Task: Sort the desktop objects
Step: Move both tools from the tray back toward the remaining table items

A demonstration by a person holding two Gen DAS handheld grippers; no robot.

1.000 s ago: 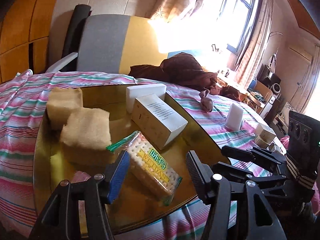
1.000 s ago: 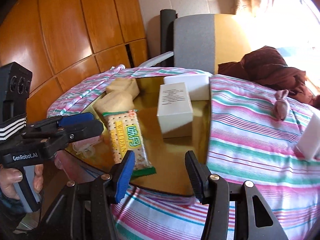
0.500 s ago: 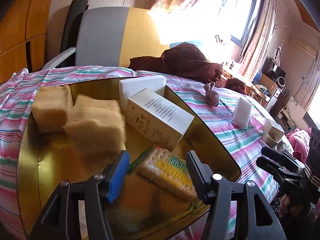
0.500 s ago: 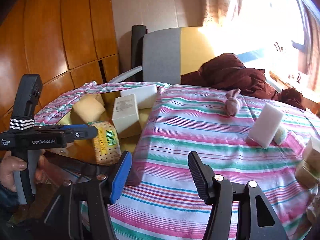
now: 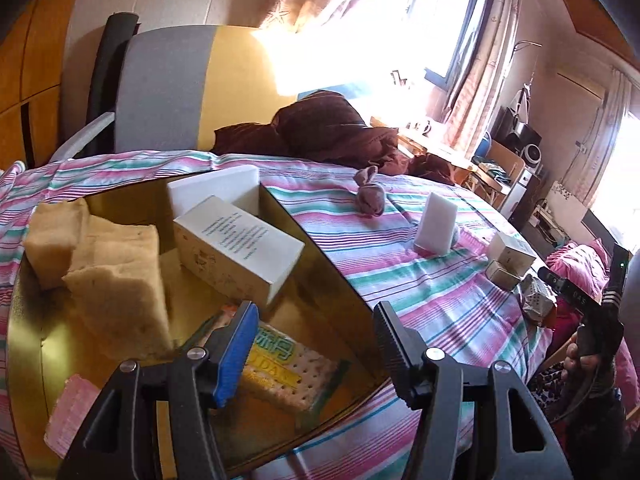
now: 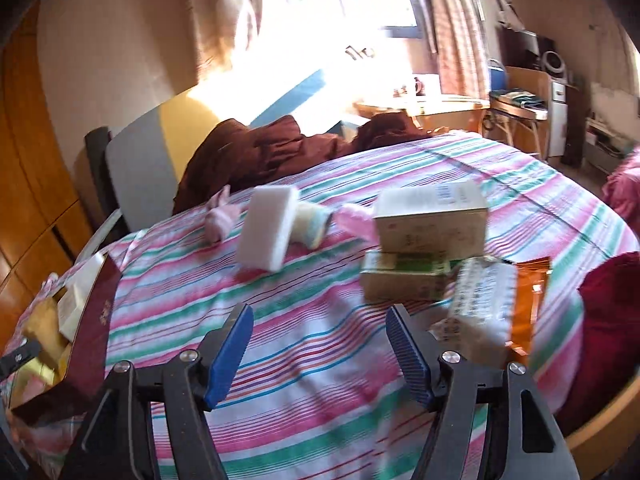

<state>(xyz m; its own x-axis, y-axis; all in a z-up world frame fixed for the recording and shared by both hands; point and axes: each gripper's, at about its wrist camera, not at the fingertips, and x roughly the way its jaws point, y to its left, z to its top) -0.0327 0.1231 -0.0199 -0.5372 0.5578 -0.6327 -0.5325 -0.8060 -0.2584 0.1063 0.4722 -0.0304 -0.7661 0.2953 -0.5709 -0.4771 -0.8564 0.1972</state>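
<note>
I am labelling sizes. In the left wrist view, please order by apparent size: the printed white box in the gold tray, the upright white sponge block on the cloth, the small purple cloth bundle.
1. printed white box, nearest the camera
2. upright white sponge block
3. purple cloth bundle, farthest away

A round table under a striped cloth (image 6: 320, 344) carries a gold tray (image 5: 24, 344) at one side — elsewhere a white sponge block (image 6: 266, 232), stacked small boxes (image 6: 432, 224), an orange packet (image 6: 528, 300).

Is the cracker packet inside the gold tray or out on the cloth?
Inside. The cracker packet lies flat on the gold tray floor.
</note>
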